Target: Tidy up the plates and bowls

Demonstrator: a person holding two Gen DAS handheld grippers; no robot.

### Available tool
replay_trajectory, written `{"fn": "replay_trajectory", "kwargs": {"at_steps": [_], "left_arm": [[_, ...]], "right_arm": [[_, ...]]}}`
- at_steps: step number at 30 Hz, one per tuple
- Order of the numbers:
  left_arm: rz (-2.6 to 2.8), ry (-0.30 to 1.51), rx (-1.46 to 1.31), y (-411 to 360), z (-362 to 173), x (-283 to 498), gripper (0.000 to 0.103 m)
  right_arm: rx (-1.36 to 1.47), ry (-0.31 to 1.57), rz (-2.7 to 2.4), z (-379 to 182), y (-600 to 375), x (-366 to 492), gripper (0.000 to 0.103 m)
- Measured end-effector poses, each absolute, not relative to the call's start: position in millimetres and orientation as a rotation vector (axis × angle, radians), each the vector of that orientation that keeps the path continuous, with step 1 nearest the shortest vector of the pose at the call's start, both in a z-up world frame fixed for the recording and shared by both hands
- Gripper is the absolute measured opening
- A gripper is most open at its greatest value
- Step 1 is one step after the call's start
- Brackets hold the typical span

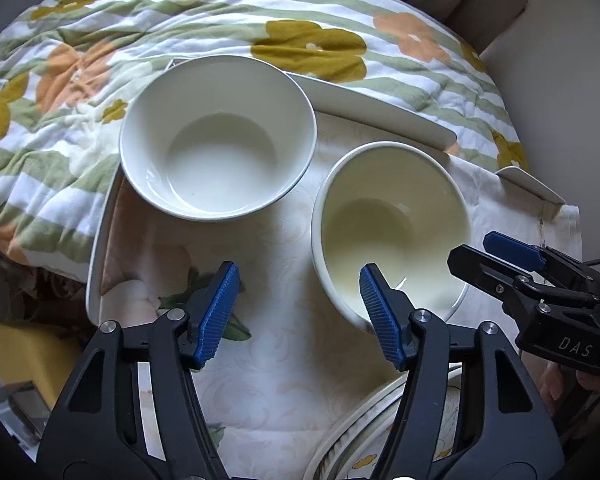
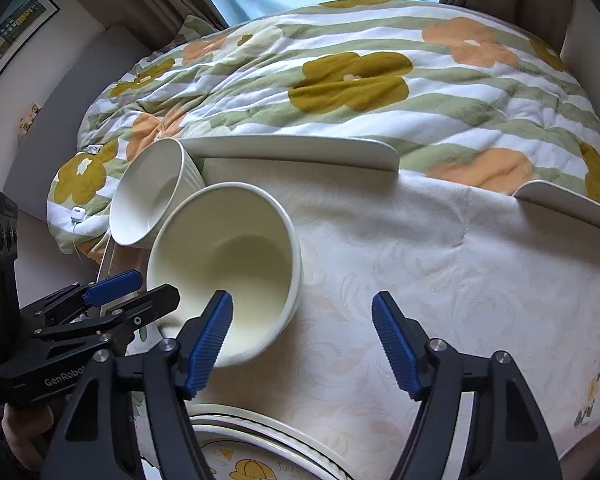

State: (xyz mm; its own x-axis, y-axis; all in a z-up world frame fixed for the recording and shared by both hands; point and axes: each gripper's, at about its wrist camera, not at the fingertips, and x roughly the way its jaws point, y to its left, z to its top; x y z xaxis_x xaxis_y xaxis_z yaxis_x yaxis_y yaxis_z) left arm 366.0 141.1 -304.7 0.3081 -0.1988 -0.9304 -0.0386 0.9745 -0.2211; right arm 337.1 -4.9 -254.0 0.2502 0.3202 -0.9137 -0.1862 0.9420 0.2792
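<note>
While left gripper point(image 1: 300, 312) hovers over cloth-covered tray point(image 1: 94, 264), jaws apart, empty; white bowl point(image 1: 218, 136) ahead, cream bowl point(image 1: 392, 228) beside right finger. Right wrist view: right gripper point(image 2: 302, 340) open, empty, cream bowl point(image 2: 224, 268) at left finger; patterned plate point(image 2: 260, 456) below.

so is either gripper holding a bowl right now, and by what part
No, nothing is held. The left gripper and right gripper both stand open; one finger of each merely overlaps the cream bowl.
</note>
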Motion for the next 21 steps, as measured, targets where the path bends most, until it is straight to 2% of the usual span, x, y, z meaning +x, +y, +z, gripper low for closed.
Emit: {"fn": "replay_trajectory", "kwargs": {"at_steps": [2,4,5,7,9,21], "left_arm": [[-0.122,1.262,-0.210,139.7,-309.8,369.0,0.055],[-0.134,1.271,-0.206,137.3,-313.7,372.0,0.041],[-0.146,1.272,-0.212,136.4,-315.6,373.6,0.039],[-0.179,1.273,-0.220,133.3,-317.0,375.9,0.026],[-0.189,1.275,-0.194,126.5,-316.1,377.8,0.021],[-0.178,1.276,-0.157,118.3,-310.1,374.2,0.019]], "right_arm": [[0.134,1.290,0.353,-259.8,-2.4,339.4,0.052],[0.143,1.300,0.362,-264.5,-0.1,340.2,0.040],[0.145,1.305,0.365,-266.5,1.1,340.3,0.031],[0.150,1.306,0.367,-268.9,2.2,340.2,0.027],[0.159,1.303,0.379,-269.6,3.8,339.9,0.018],[0.142,1.289,0.372,-264.0,6.0,335.6,0.016]]}}
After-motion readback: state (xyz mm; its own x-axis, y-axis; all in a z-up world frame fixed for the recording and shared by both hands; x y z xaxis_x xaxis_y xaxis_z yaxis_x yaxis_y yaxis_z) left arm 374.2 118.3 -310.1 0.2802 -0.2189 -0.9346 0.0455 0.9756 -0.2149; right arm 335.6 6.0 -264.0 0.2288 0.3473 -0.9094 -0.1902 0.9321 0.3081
